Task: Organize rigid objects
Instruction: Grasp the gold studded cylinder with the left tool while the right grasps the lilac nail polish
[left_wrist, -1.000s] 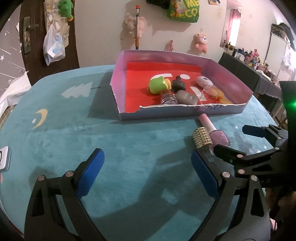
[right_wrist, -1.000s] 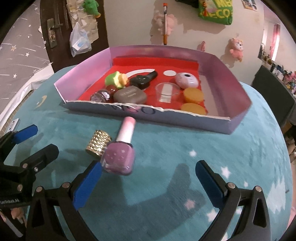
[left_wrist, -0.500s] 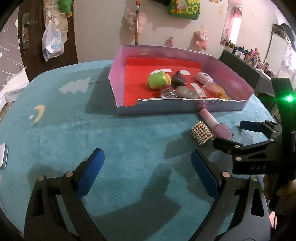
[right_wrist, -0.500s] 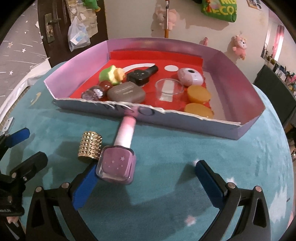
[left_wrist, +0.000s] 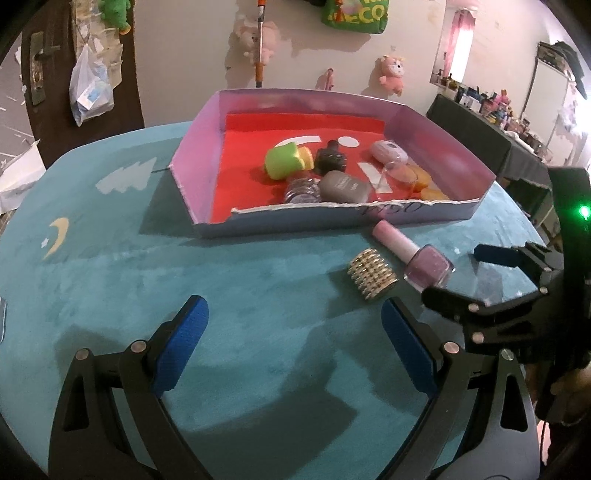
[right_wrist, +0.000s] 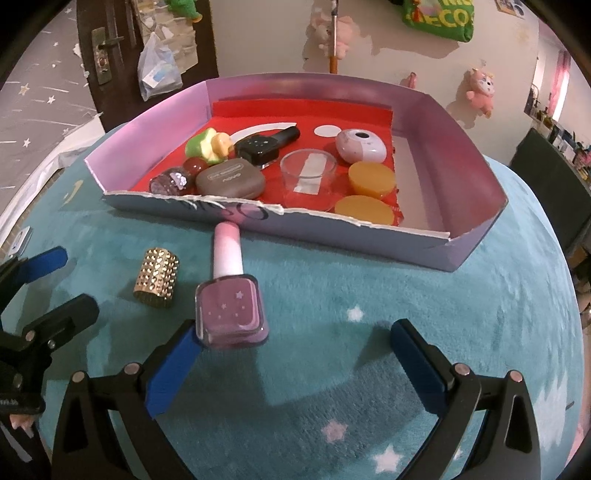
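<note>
A pink nail polish bottle (right_wrist: 231, 295) lies on the teal cloth with its cap against the front wall of the pink box (right_wrist: 369, 236); it also shows in the left wrist view (left_wrist: 417, 258). A gold studded cylinder (right_wrist: 157, 277) lies just left of it, also in the left wrist view (left_wrist: 373, 275). My right gripper (right_wrist: 291, 365) is open, its left pad next to the bottle's base. My left gripper (left_wrist: 291, 347) is open and empty, short of the cylinder. The right gripper (left_wrist: 491, 277) shows at the right of the left wrist view.
The box (left_wrist: 332, 218) has a red floor and holds several small items: a green toy (left_wrist: 286, 162), a black bottle (left_wrist: 332, 157), a grey case (right_wrist: 231, 179), a clear cup (right_wrist: 308, 171), orange lids (right_wrist: 371, 177). Plush toys hang on the wall behind.
Both grippers have moved forward toward the box; the nail polish bottle and gold cylinder are nearer. Both grippers stay open and nothing has been picked up.
</note>
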